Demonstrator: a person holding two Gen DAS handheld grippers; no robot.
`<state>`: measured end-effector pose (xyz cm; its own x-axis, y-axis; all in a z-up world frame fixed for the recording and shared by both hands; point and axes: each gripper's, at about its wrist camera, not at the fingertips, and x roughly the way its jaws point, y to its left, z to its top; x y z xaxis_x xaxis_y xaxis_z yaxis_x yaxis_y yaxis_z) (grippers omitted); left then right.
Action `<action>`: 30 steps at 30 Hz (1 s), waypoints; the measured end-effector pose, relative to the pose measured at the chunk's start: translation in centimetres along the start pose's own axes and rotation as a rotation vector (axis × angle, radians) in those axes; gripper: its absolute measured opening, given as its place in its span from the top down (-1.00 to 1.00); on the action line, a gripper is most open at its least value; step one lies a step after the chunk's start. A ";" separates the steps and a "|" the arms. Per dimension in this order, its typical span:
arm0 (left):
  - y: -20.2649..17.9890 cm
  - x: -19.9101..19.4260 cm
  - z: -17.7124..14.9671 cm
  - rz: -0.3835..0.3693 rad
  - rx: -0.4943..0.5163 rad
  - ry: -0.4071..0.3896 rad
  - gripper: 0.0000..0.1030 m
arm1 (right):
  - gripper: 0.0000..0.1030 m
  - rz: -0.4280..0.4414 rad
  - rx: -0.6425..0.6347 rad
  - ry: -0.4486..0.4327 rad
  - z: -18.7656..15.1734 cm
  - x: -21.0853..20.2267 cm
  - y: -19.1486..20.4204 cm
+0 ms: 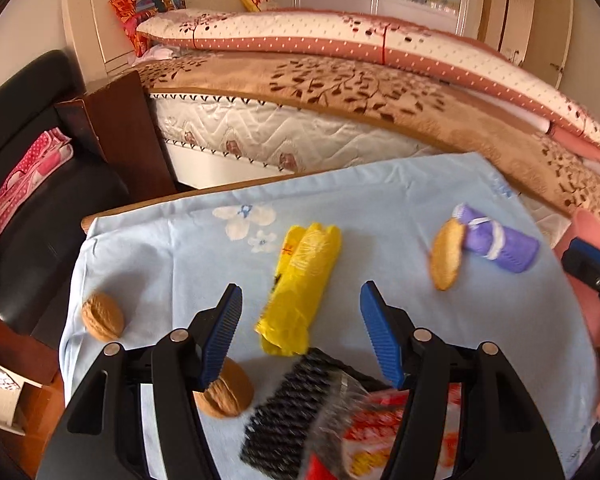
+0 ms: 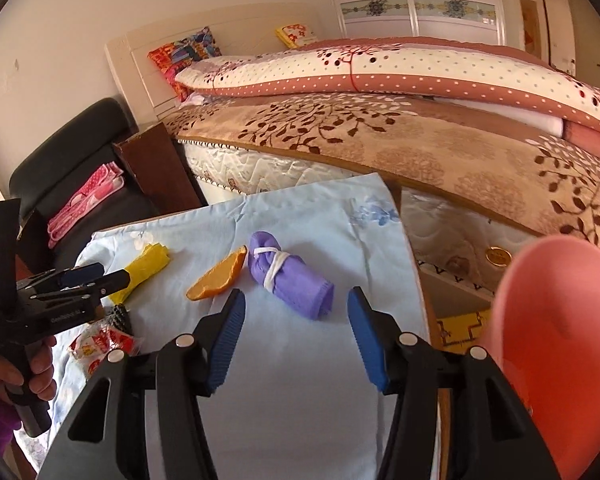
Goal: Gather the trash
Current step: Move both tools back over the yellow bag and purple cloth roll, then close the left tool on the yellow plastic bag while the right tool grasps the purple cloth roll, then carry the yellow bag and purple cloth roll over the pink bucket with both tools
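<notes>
Left wrist view. My left gripper (image 1: 301, 330) stands with its blue pads wide apart and nothing clasped between them. Ahead of the gap, on the pale blue cloth (image 1: 380, 208), lies a folded yellow plastic bag (image 1: 298, 288), clear of both pads. Under the gap lies a black mesh scrubber (image 1: 284, 404), with a red-and-white snack wrapper (image 1: 374, 432) overlapping it beneath the right finger. A walnut (image 1: 225, 394) rests partly under the left finger; a second walnut (image 1: 102, 317) sits further left, near the cloth's edge. Ahead and to the right I see an orange wedge (image 1: 446, 254) touching a rolled purple cloth (image 1: 500, 246) tied with white string. At the far right edge part of my right gripper (image 1: 592, 270) shows against a pink bin (image 1: 592, 228).

Right wrist view. My right gripper (image 2: 296, 336) is likewise parted, about half its range, holding nothing; bare cloth lies under it. The purple roll sits just ahead of the gap, the orange wedge ahead and to its left, touching the roll. The pink bin (image 2: 556, 340) fills the space right of the right finger, beyond the table edge. Far left, a hand (image 2: 32, 372) grips my left gripper (image 2: 100, 276) above the wrapper and scrubber, the yellow bag beyond its tips.
</notes>
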<state>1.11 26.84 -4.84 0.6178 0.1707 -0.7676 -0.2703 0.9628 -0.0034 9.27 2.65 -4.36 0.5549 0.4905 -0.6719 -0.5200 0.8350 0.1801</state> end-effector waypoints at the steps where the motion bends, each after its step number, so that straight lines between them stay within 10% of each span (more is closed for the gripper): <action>1: 0.1 0.5 0.0 0.008 0.004 0.012 -0.20 | -0.03 -0.002 -0.006 0.005 0.2 0.4 0.1; 5: 0.7 1.6 -0.2 0.027 0.003 0.038 -0.18 | -0.03 -0.012 -0.022 0.039 0.7 2.3 0.2; 9: 1.1 2.1 -0.6 0.010 -0.007 0.056 0.35 | -0.03 -0.022 -0.016 0.075 1.2 4.0 -0.2; 18: 1.3 1.0 -0.4 -0.028 -0.030 0.017 0.72 | -0.03 -0.023 -0.012 0.166 1.1 7.1 -0.8; 30: 1.2 -2.1 -0.5 -0.040 -0.090 -0.042 0.76 | 0.73 0.050 -0.012 0.166 -0.1 4.4 -0.1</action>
<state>-0.87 27.51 -3.58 0.6593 0.1429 -0.7382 -0.3092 0.9465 -0.0929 11.72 4.67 -7.45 0.4140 0.4823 -0.7720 -0.5523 0.8073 0.2082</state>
